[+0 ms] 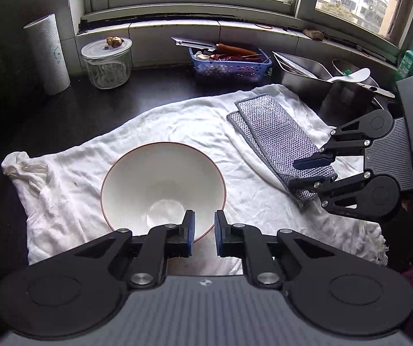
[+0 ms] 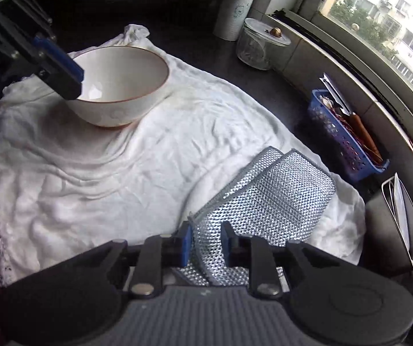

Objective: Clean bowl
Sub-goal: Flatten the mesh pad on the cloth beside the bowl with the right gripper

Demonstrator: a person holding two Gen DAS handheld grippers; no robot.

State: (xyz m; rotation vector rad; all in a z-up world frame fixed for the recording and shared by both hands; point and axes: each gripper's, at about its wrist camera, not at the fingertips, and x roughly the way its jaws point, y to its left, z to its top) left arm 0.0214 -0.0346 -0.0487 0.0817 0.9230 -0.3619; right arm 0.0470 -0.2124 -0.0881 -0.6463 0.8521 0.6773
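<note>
Surface: dark kitchen surface lying under a white towel.
Bowl: ceramic bowl sitting upright; likely rigid, slick, breakable; best taken at its rim.
Left hand-held gripper: hovering spread at the bowl's near rim.
Right hand-held gripper: straddling the mesh scouring cloth, spread, not yet pinching.

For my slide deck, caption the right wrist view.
Right tool straddles a folded silver mesh cloth; white bowl waits on the towel.

Towel lay spread on worktop. Bowl stood upright on towel's left part. Scouring cloth lay on towel right of bowl, apart from it. Behind towel, along window wall: paper roll far left, lidded jar just right of it, basket further right, metal tray at right end.
</note>
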